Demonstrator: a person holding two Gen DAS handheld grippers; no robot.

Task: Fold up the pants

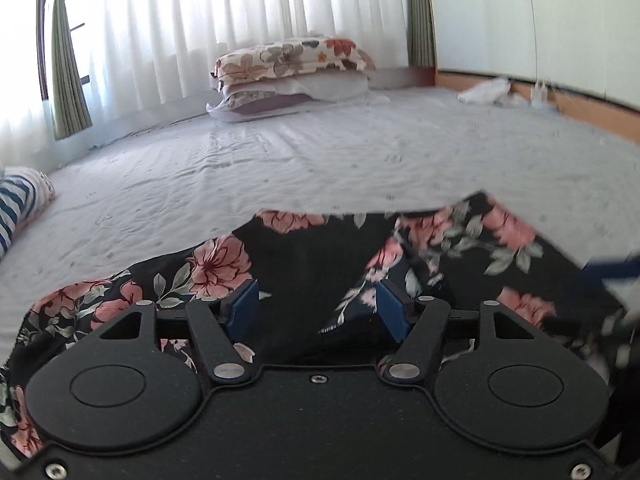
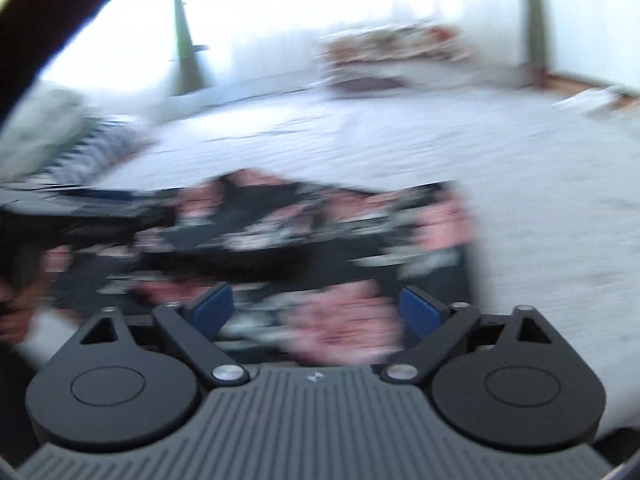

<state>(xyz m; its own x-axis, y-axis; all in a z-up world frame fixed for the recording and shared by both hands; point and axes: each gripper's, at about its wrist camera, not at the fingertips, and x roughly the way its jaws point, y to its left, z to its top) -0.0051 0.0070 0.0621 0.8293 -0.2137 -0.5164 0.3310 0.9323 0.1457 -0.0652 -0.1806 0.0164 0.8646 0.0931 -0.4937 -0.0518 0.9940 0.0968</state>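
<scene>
Here, nearest the lens, the left hand-held gripper (image 1: pixel 316 307) stands with its blue pads apart over the pants (image 1: pixel 320 256), no cloth pinched between them; the right hand-held gripper (image 2: pixel 316 310) likewise has its jaws wide apart above the pants (image 2: pixel 304 236), though that view is smeared by motion. The pants, black with pink flowers, lie on the bed (image 1: pixel 280 164) directly under and just beyond both grippers, their far edge uneven and one corner raised. To do this step well, it seems best to pick a hem or waistband edge, pinch both layers squarely, and carry them level so the fold lands flat. Beyond the pants, a striped cushion (image 1: pixel 20 204) sits at the side; farther still, stacked pillows (image 1: pixel 292 76) rest before the curtain (image 1: pixel 200 12).
</scene>
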